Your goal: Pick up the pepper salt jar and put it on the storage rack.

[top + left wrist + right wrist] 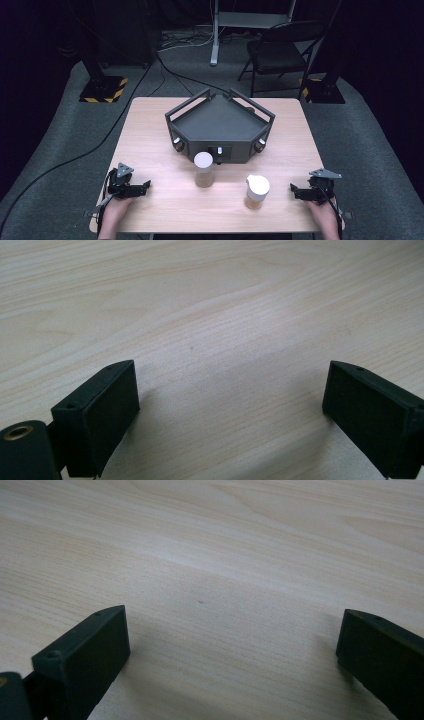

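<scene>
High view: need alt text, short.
Two white-lidded jars, one mid-table and one nearer the right, stand on a wooden table before a dark angular tray. A person's hands rest at the near corners, holding the left claw and right claw, both open, apart from the jars.

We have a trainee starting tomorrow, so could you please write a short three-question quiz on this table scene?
1. True or false: the left gripper is holding a jar.
2. Which jar stands nearer the dark tray: A, the jar with the flat white lid, or B, the jar with the spouted lid?
3. What lies between the jaws of the right gripper?

Key
1. False: its jaws stand open over the bare table.
2. A, just in front of the tray's near side.
3. Nothing but wooden tabletop; the jaws are wide apart.
</scene>
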Demonstrator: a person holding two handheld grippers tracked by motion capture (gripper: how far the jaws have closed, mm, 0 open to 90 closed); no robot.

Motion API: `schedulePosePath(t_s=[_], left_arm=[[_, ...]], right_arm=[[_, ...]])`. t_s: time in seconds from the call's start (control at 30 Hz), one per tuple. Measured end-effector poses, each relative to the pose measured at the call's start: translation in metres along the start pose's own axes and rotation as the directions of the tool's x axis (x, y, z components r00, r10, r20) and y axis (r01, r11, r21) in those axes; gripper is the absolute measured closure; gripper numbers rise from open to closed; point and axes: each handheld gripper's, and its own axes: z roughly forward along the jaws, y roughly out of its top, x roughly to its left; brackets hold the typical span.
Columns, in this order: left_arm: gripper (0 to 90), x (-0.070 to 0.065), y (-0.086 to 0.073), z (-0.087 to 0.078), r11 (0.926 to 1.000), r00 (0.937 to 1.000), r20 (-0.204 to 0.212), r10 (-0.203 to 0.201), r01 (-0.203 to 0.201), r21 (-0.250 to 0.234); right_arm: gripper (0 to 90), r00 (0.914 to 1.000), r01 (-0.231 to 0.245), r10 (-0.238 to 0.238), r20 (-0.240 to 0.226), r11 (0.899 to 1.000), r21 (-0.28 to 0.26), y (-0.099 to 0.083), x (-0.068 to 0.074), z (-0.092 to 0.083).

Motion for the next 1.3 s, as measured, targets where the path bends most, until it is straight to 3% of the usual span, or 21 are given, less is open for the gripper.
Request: schedulePosePath(t_s=[0.27,0.67,1.3], left_arm=[[7.9,0.003,-0.001,-0.006,0.9992,0.9992,0.035,-0.021,0.022,-0.033],[8.0,-0.005,0.004,-0.015,0.9973,0.9995,0.032,0.009,-0.007,-0.074],[8.0,-0.016,0.014,-0.031,0.9872,0.9938,0.093,0.061,-0.046,-0.153]], right_arm=[[0.0,1.0,0.0,0.0,0.0,1.0,0.0,0.0,0.0,0.0],[0.0,1.0,0.0,0.0,0.0,1.0,0.0,0.0,0.0,0.0],[0.0,1.0,-0.001,0.001,0.001,1.0,0.0,0.0,0.0,0.0]])
